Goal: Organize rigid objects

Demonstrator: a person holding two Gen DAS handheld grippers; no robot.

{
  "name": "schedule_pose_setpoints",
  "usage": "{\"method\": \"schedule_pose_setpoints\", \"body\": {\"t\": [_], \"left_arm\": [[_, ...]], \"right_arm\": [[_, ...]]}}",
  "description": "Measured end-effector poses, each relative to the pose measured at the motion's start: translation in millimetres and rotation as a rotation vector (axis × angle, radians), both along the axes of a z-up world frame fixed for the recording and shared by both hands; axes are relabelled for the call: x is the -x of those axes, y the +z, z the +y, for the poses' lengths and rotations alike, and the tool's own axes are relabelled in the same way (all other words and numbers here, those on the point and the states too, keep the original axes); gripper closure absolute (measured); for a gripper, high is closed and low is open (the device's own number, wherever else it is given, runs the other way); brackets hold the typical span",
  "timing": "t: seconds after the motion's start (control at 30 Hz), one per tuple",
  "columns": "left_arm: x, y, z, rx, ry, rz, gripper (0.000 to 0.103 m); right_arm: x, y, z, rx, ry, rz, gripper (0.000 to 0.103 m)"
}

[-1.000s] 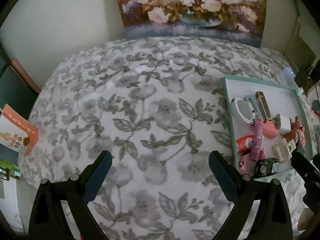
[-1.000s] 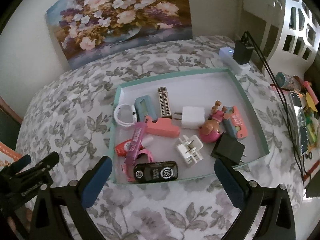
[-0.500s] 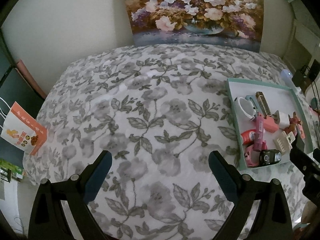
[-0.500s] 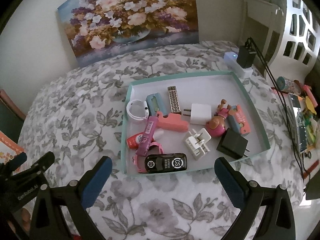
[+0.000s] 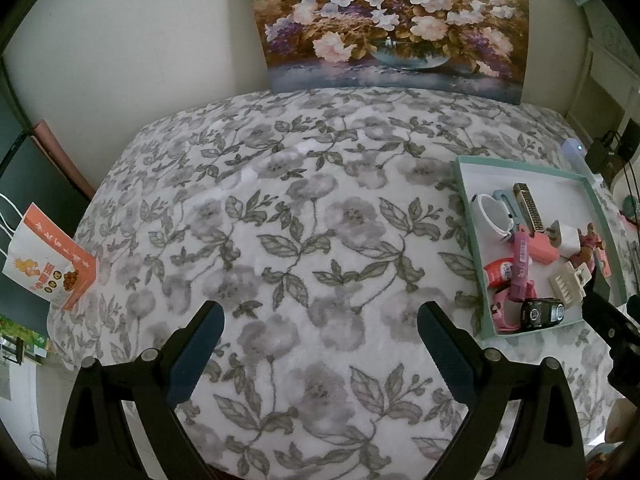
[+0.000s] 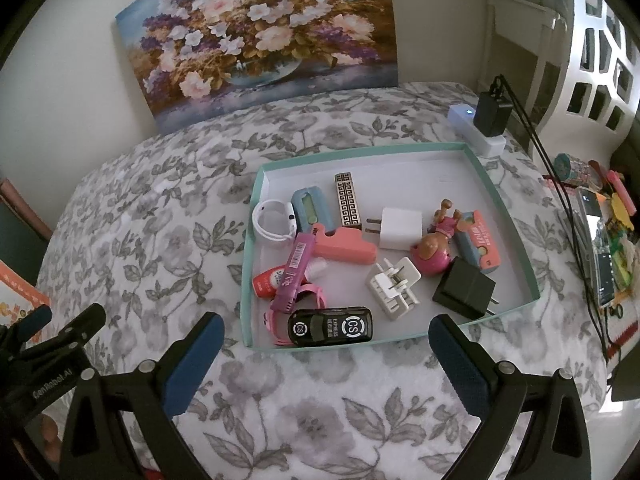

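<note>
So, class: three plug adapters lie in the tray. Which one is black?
The black adapter at the tray's near right corner. The other two are white: one mid-tray, and one lying prongs-up beside the black one.

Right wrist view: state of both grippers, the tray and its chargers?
Right gripper: open, empty.
Left gripper: open, empty.
Teal-rimmed shallow tray: uncovered, cluttered.
White cube charger: unplugged, prongs leftward.
Black plug adapter: unplugged, lying flat.

Left view faces tablecloth [image 5: 304,216]; both share tray [image 6: 496,196].
</note>
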State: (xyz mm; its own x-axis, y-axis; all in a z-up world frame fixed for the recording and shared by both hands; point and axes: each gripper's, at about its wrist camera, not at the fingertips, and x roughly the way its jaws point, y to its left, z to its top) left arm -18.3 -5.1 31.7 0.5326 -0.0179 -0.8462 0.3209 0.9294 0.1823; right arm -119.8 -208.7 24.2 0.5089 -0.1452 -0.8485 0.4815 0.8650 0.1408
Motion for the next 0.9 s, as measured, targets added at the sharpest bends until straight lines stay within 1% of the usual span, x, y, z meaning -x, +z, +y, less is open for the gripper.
{"method": "schedule_pose_setpoints", "body": {"t": [0.9], "left_arm": [[-0.6, -2.3, 1.7, 0.005, 0.013, 0.019, 0.006]], "right_arm": [[0.4, -2.8, -1.3, 0.000, -0.003, 0.009, 0.000]]}}
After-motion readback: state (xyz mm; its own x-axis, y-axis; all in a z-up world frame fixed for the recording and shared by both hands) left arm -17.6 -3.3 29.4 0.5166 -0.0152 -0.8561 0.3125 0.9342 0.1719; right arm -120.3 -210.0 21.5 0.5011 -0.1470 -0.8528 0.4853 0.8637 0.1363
